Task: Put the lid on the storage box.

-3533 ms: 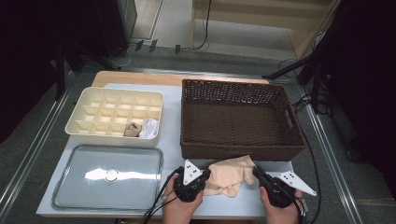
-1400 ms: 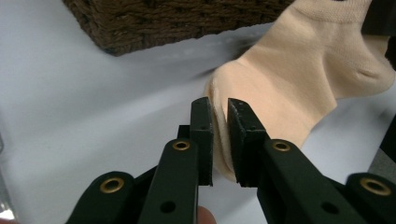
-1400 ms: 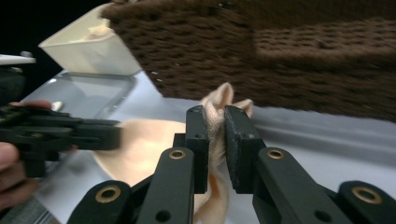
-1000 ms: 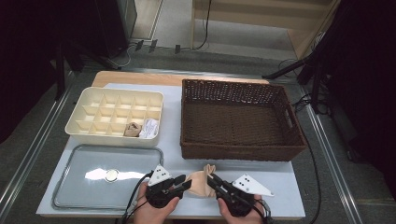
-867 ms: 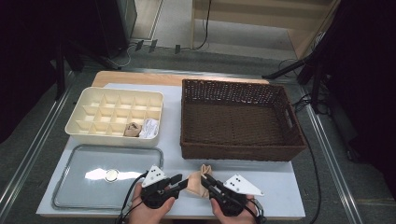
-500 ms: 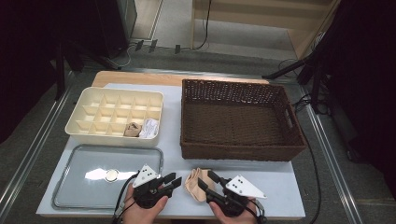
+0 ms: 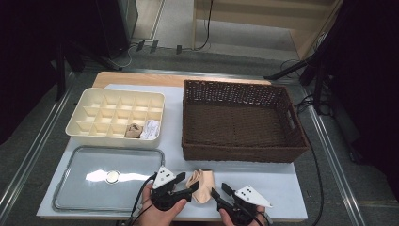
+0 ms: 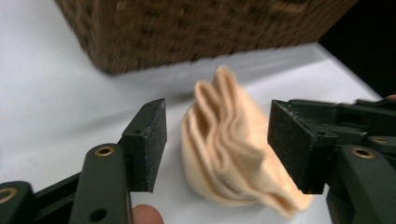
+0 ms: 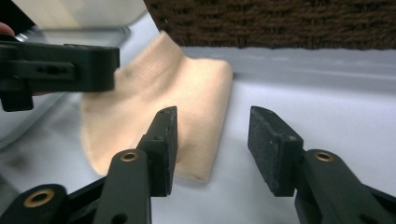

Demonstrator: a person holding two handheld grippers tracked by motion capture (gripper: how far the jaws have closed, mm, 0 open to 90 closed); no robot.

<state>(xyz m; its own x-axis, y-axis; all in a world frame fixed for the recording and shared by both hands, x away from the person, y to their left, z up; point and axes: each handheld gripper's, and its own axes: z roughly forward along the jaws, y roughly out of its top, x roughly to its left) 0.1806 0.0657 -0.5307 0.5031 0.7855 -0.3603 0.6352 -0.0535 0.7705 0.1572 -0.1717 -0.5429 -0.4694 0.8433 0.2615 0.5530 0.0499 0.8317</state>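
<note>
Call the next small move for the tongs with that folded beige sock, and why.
Probably close the left tongs on the folded sock. Their jaws have just been opening and stand on either side of it without pressing, and it lies loose on the white table before the wicker basket. The right tongs are open beside it.

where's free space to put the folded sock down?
Bare table between the brown basket front wall and the near edge, right of the sock. The basket is empty too. Crowded on the left: metal tray, and divided box holding two small items.
</note>
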